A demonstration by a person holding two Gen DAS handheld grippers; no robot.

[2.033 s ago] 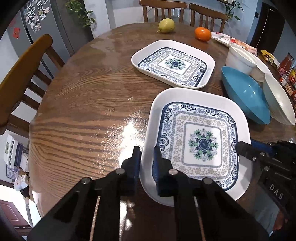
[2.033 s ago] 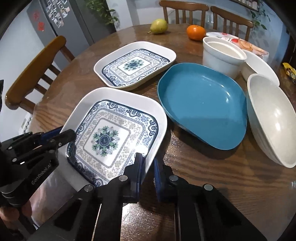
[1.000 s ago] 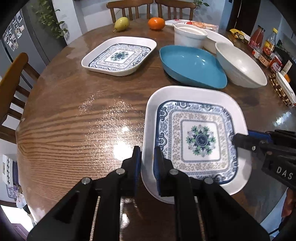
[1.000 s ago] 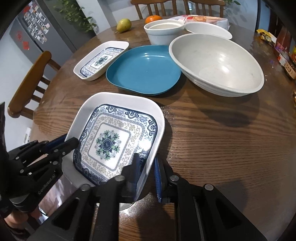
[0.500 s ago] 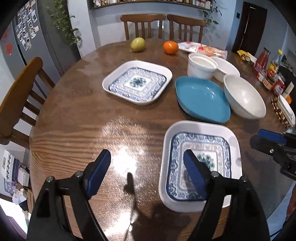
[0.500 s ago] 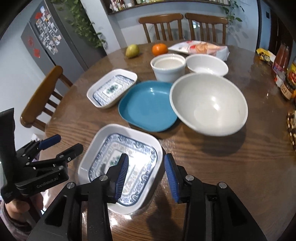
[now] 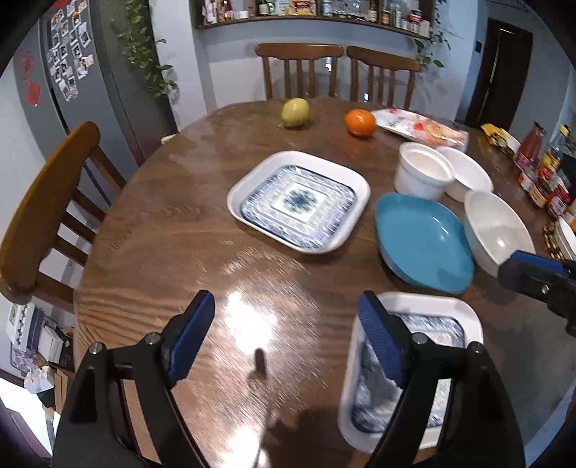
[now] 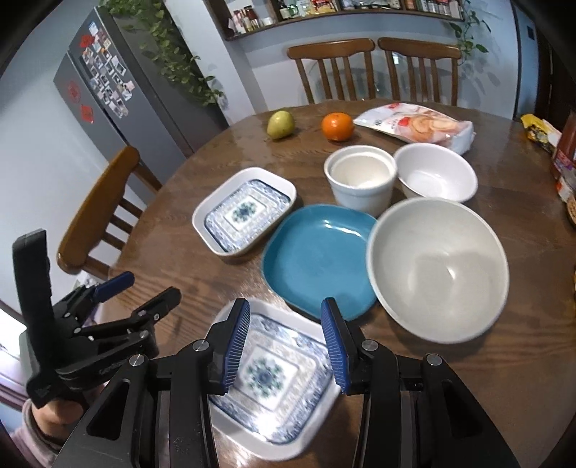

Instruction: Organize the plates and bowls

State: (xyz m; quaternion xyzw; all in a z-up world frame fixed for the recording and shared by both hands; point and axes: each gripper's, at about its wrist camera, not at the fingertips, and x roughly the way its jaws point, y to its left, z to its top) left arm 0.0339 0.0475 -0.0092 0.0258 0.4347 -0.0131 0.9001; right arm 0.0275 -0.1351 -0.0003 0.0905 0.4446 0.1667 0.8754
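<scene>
Both tongs are matte black frames with silver round-head screws at the joints and ribbed blue pads lining the fingers (image 8: 237, 342). The left tongs (image 7: 284, 342) carry faint pale lettering on the side, too blurred to read. A hand (image 8: 50, 414) with a pinkish sleeve shows at the frame's lower-left edge.

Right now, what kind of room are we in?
Most likely a home kitchen-dining area: a round wooden dining table with wooden chairs, a grey fridge covered in magnets and photos, and a wall shelf of jars and bottles.
</scene>
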